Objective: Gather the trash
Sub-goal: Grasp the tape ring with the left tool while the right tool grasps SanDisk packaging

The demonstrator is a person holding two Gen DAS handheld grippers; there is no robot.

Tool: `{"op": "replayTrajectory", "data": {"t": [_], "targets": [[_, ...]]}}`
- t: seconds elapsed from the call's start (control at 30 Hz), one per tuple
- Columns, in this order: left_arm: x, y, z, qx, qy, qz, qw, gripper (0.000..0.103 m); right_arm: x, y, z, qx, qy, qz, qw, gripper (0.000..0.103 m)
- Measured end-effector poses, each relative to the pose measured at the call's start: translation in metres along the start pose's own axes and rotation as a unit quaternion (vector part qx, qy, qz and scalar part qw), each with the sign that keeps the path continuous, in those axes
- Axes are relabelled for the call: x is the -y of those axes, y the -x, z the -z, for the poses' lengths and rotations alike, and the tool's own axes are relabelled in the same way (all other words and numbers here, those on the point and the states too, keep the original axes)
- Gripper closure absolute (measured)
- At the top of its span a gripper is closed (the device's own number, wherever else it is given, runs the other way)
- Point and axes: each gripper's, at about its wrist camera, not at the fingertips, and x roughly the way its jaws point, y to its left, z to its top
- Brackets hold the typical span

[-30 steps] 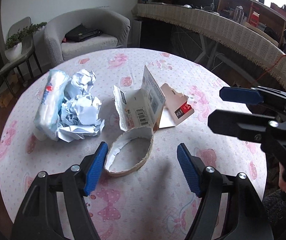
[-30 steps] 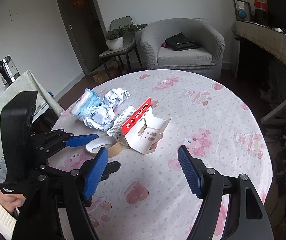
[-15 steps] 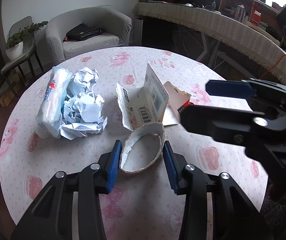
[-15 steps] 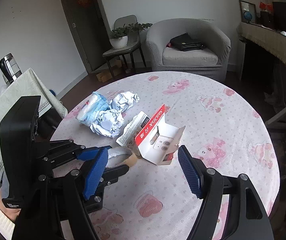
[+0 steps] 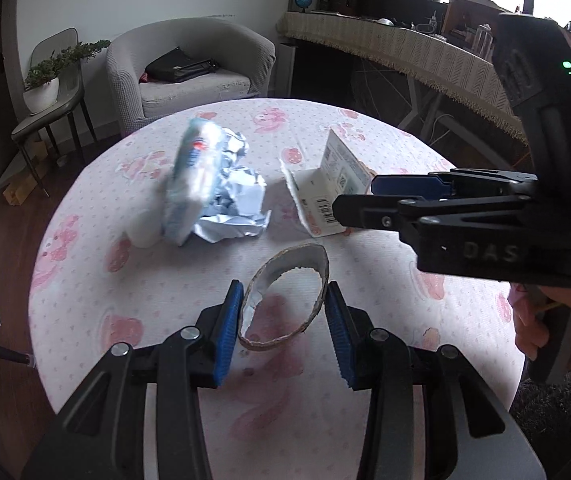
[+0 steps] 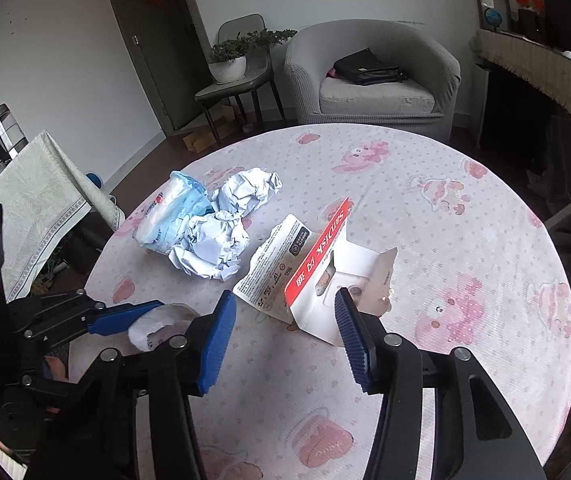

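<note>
Pink cartoon-print cloth covers the round table (image 6: 465, 240), with a grey armchair (image 6: 373, 76) beyond its far edge. Seen from the left wrist, the left gripper (image 5: 283, 320) is clamped on a squashed cardboard tape ring (image 5: 285, 304), both blue pads pressing its sides after the jaws narrowed. From that ring, the crumpled paper (image 5: 237, 200) and a plastic-wrapped tissue pack (image 5: 191, 176) lie at about 11 o'clock, and the torn card packaging (image 5: 325, 192) stands at about 1 o'clock. In the right wrist view, the right gripper (image 6: 281, 328) has just been closing around the packaging's near edge; one pad touches the card, though a firm grip is unclear.
</note>
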Motion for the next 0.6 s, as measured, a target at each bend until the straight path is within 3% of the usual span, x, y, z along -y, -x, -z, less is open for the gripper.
{"op": "replayTrajectory", "data": {"t": [0.13,0.6], "targets": [[-0.012,0.009,0.006,-0.001,0.004,-0.010,0.9999,0.058,0.001,-0.013,-0.005,-0.009,-0.002,0.025,1.000,0.062],[-0.067,0.047,0.027,0.011,0.042,-0.035,0.9985,0.058,0.017,-0.039,-0.020,-0.015,-0.043,0.046,0.998,0.082]]}}
